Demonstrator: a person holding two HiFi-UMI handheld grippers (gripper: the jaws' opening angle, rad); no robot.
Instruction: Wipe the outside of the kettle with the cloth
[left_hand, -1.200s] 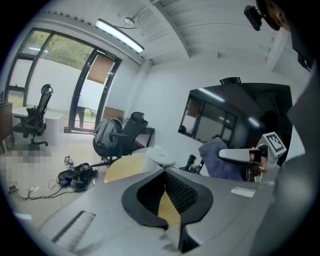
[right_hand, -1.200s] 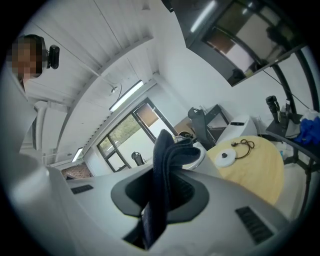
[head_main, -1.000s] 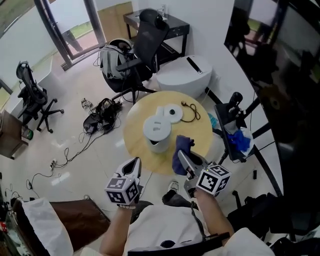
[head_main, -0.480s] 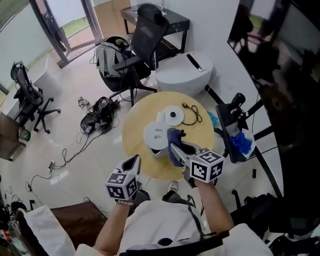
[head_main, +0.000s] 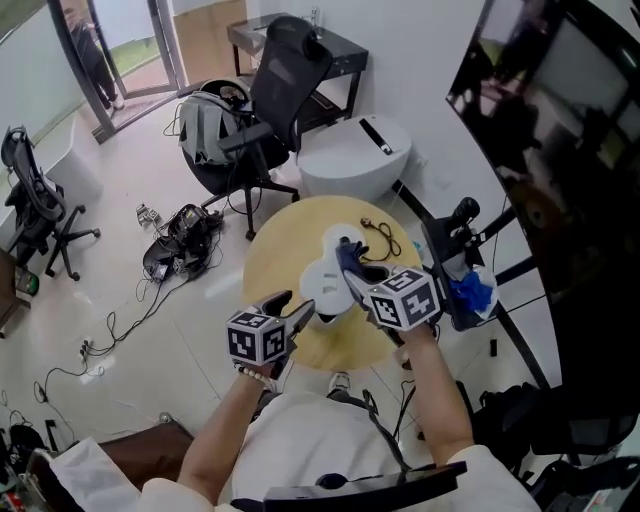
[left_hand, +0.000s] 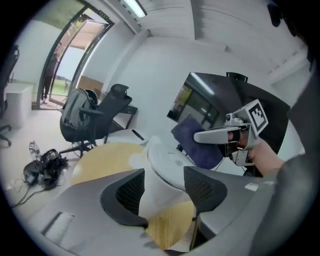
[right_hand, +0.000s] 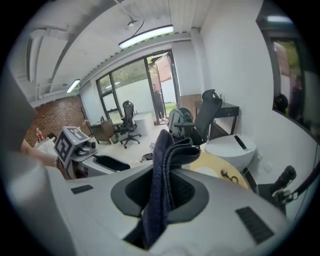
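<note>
A white kettle (head_main: 322, 284) stands on the round wooden table (head_main: 278, 258). My right gripper (head_main: 350, 272) is shut on a folded dark blue cloth (head_main: 347, 254) and holds it against the kettle's right upper side. In the right gripper view the cloth (right_hand: 162, 180) hangs pinched between the jaws. My left gripper (head_main: 300, 313) sits at the kettle's near left. In the left gripper view its jaws (left_hand: 164, 182) have just been opening; the kettle (left_hand: 165, 162) stands between them, and no pad is seen pressing on it. The cloth (left_hand: 197, 142) shows beyond.
A white disc-shaped base (head_main: 343, 236) and a dark cord (head_main: 380, 240) lie on the far part of the table. Behind it stand a black office chair (head_main: 285, 80) and a white round unit (head_main: 355, 155). A stand with blue cloth (head_main: 467, 285) is at the right; cables (head_main: 180, 235) lie on the floor.
Both grippers moved forward to the kettle. The cloth travelled from the table's near edge up onto the kettle's side. The left jaws went from shut to apart around the kettle.
</note>
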